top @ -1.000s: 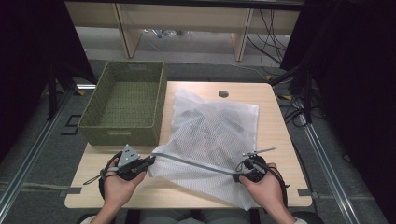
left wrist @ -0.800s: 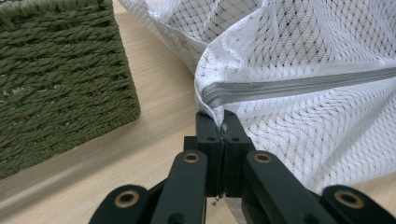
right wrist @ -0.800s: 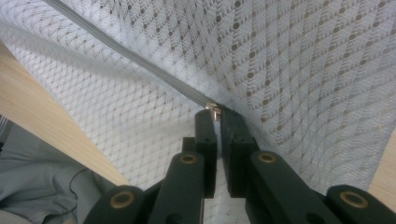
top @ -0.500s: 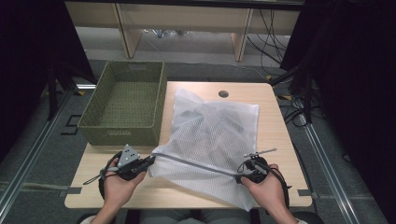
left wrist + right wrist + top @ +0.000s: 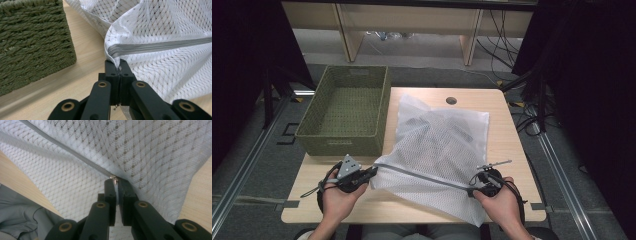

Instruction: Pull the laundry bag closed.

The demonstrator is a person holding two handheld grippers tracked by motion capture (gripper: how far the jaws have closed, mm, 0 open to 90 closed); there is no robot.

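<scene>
A white mesh laundry bag with dark clothing inside lies on the wooden table. A grey zipper runs taut along its near side between my two grippers. My left gripper is shut on the bag's left zipper end. At the other end my right gripper is shut on the small metal zipper pull, with mesh spread beyond the jaws. Both are held by the person's hands at the table's near edge.
A green woven basket, with nothing in it, stands at the table's left, close to the left gripper. A round cable hole sits at the far edge. Shelving legs and cables lie on the floor beyond.
</scene>
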